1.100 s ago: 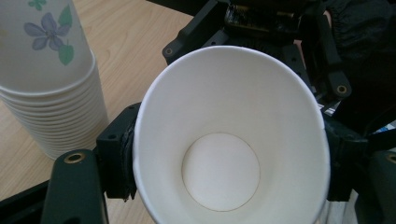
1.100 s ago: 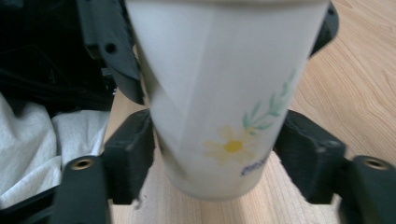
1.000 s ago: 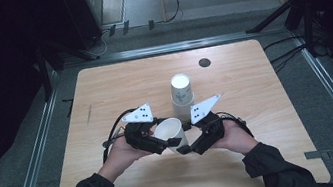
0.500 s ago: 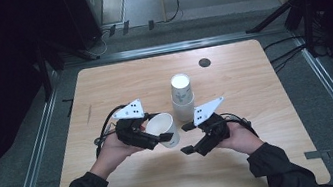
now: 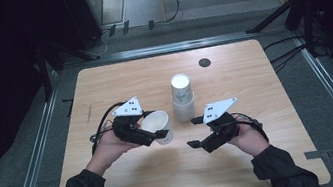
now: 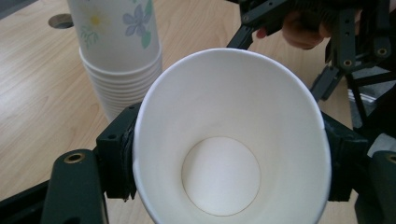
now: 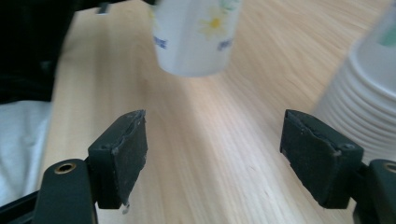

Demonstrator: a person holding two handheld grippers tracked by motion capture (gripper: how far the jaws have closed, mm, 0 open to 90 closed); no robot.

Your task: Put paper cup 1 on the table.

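Note:
A white paper cup [image 5: 158, 126] with a flower print hangs above the table, tilted on its side, with my left gripper [image 5: 161, 135] shut on it. In the left gripper view the cup [image 6: 224, 154] shows its open mouth and bare inside, squeezed between both jaws of the left gripper [image 6: 229, 154]. A stack of upturned flowered cups [image 5: 182, 96] stands just behind. My right gripper [image 5: 193, 132] is open and holds nothing, a short way right of the cup. In the right gripper view, the right gripper [image 7: 215, 154] has its jaws wide apart over bare wood, with the cup [image 7: 196, 37] ahead and the stack [image 7: 369, 102] at right.
The wooden table [image 5: 118, 86] has a dark round hole [image 5: 204, 62] near its far edge. Metal rails and dark floor surround the table. The person's sleeves come in at the near edge.
My right gripper has drawn back from the cup, to the right and toward the person. The left gripper has kept the cup and shifted slightly left.

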